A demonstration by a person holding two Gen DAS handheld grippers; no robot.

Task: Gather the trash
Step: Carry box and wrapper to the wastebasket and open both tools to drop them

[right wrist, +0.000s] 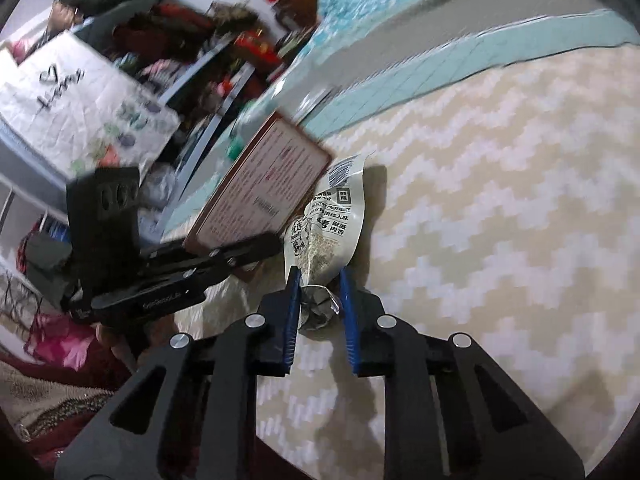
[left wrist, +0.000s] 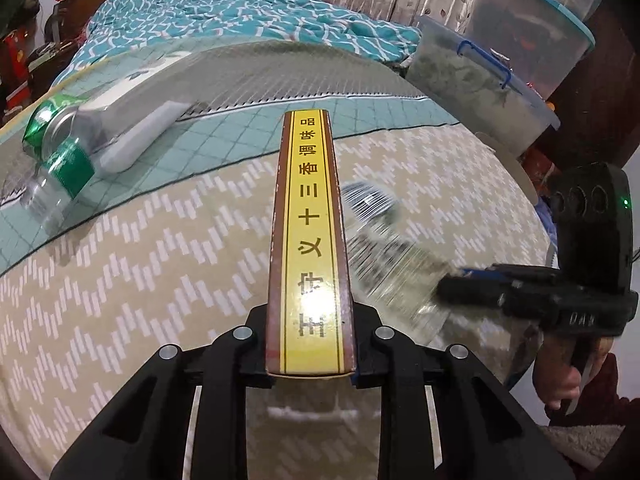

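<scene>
box (left wrist: 308,240): on its thin edge, between the left gripper (left wrist: 310,364) jaws
wrapper (right wrist: 326,224): flat on the bed (left wrist: 120,280), just right of box
bottle (left wrist: 60,160): far left, behind box

Left gripper (left wrist: 310,364): matte black plastic linkage arms w/ round silver pins at pivots, triangular cutouts at frame bottom. Right gripper (right wrist: 320,312): same black build, ribbed blue pads (right wrist: 291,312). At right edge of left view: black upright block w/ three round holes, green LED; dark red fuzzy sleeve (left wrist: 600,400) lower right.
</scene>
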